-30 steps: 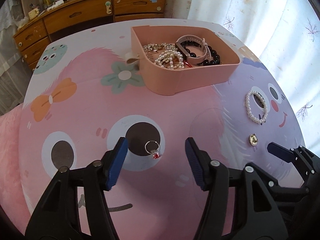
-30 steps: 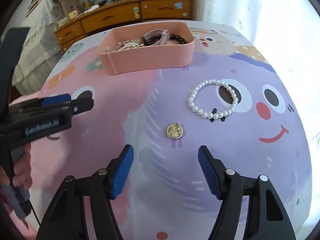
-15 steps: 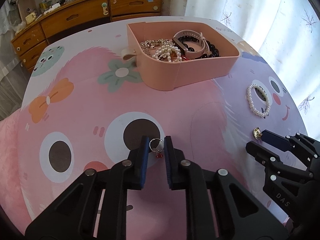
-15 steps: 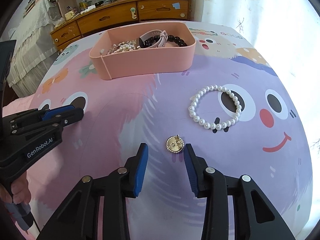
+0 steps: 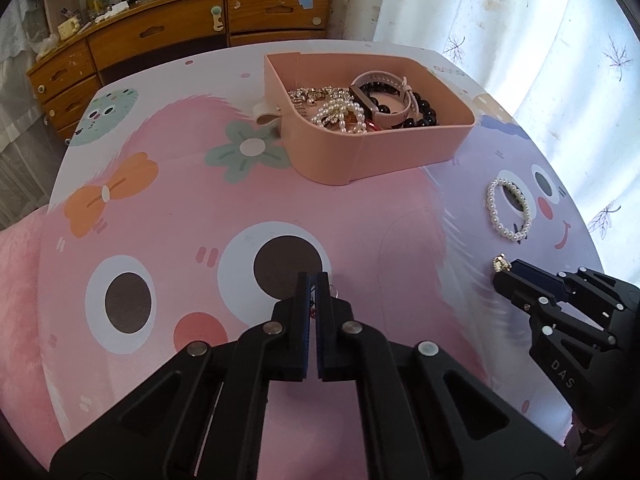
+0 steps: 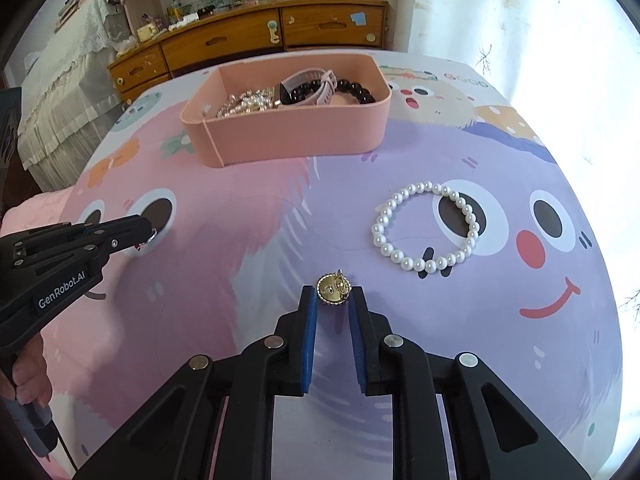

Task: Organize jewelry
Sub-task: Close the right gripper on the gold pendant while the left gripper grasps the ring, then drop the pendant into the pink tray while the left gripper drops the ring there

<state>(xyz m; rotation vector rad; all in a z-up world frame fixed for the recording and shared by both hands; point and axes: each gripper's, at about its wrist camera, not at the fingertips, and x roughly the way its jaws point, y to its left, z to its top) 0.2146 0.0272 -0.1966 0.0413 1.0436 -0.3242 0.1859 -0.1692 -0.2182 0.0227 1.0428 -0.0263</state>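
My left gripper (image 5: 316,284) is shut on a small silver ring with a red stone (image 5: 334,290), low over the cartoon tablecloth; most of the ring is hidden between the pads. From the right wrist view the same left gripper (image 6: 149,229) holds the ring (image 6: 153,236) at its tip. My right gripper (image 6: 334,300) is closing, and its blue pads press on a round gold brooch (image 6: 333,289), tipped up on edge. The brooch (image 5: 501,263) shows at the right gripper's tip (image 5: 506,274). A pearl bracelet (image 6: 424,266) lies on the cloth to the right. The pink tray (image 6: 300,136) behind holds several pieces.
The round table (image 5: 120,92) drops off at its far and right edges. A wooden dresser (image 5: 160,36) stands behind it, a white curtain (image 5: 520,20) on the right, and a lace-covered bed (image 6: 60,92) to the left. A person's hand (image 6: 28,380) holds the left gripper's handle.
Both grippers' jaws have come together from wide apart. The left ones have shut on the ring. The right ones have met the brooch, which has tipped from flat onto its edge.
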